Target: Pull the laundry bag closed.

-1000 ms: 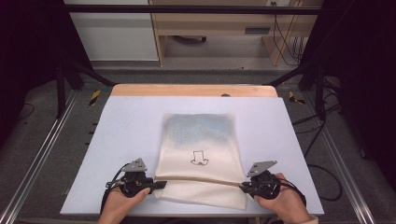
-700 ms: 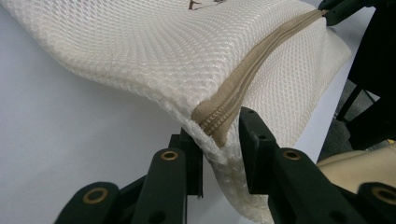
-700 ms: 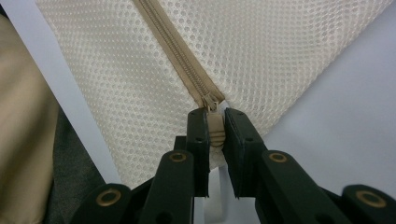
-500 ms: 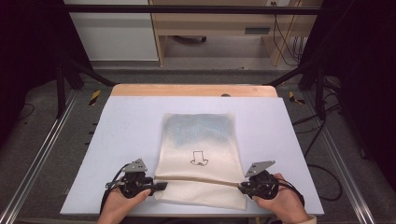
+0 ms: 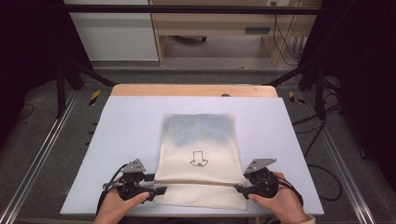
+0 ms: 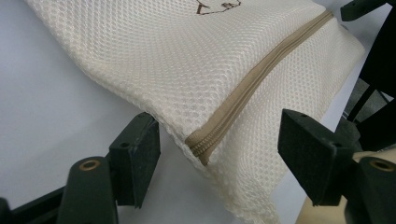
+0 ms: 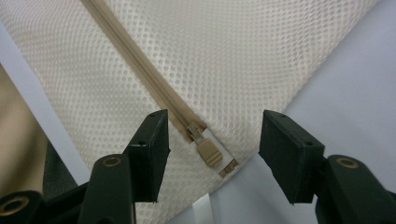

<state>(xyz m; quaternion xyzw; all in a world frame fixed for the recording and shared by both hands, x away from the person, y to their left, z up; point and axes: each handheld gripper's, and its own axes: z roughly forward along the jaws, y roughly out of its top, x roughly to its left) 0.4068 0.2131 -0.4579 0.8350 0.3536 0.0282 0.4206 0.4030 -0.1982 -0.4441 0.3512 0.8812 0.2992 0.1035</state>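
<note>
Mesh bag [image 5: 198,158] unmoved, left tongs [image 6: 219,154] and right tongs [image 7: 212,154] just opened off it

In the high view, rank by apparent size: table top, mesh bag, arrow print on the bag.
1. Table top
2. Mesh bag
3. Arrow print, by far the smallest.

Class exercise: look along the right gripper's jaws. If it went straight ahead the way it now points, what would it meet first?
Most likely the zipper pull at the corner of the mesh bag. It lies between the right gripper's jaws, which have just been opening and press on nothing. How close it sits is hard to judge.
</note>
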